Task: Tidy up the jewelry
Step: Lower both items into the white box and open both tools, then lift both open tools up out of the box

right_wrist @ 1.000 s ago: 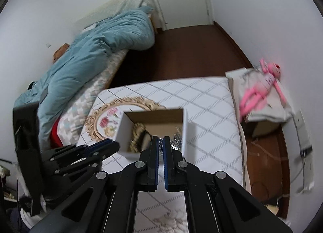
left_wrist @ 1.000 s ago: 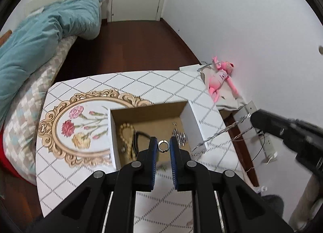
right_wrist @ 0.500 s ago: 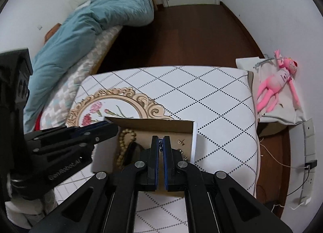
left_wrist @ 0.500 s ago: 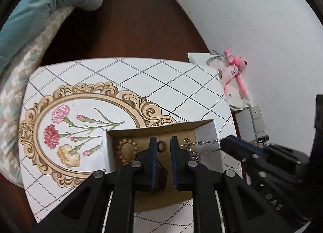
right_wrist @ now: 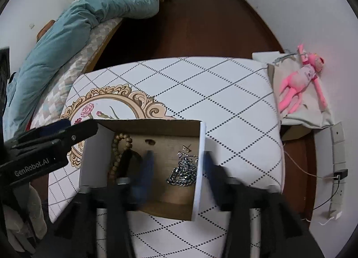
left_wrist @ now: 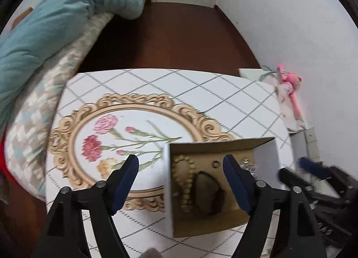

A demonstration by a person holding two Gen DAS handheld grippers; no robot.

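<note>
Silvery, limp metal chain is lying bunched in the open cardboard box; both hand-held grippers are hanging released, empty; pinching one bunched clump seems safest.

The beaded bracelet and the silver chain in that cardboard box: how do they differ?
The beaded bracelet is a string of round tan beads, lying as a long open loop on the box's left side. The silver chain is shiny metal links, bunched in a heap against the right wall. Both lie loose on the floor of the cardboard box, with neither gripper touching them.
</note>
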